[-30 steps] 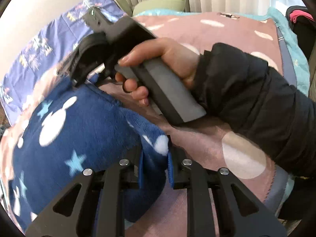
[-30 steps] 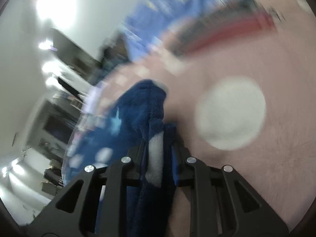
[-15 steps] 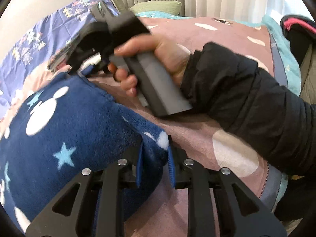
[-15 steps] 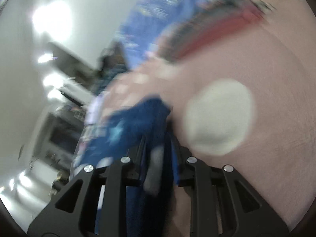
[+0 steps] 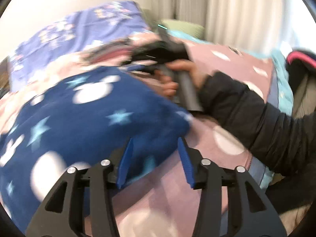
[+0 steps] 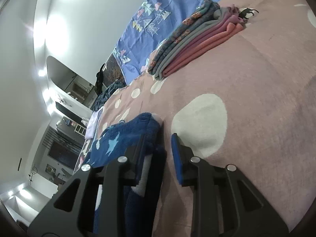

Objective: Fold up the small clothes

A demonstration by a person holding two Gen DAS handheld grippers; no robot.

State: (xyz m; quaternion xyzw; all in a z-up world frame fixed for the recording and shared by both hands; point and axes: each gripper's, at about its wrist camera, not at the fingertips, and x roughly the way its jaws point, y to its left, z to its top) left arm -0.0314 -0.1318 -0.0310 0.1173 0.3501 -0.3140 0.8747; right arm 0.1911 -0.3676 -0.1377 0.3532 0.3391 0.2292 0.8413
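As both claws have just been opening, the left claw (image 5: 156, 162) and right claw (image 6: 158, 154) stand spread, releasing the blue fleece garment (image 5: 79, 118) folded on the bed (image 6: 256, 98).

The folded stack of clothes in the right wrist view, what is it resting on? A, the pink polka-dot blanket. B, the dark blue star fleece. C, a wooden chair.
A: the folded stack lies on the pink polka-dot blanket, apart from the blue fleece.

Soft cloth on a matt bed

The navy garment (image 6: 126, 136) is thick, fuzzy fleece; the pink dotted bedcover (image 6: 256, 90) is a short-napped, matt cloth; the folded pile (image 6: 197, 39) looks like smooth knit; each tool has matt black plastic arms and silvery metal screws.
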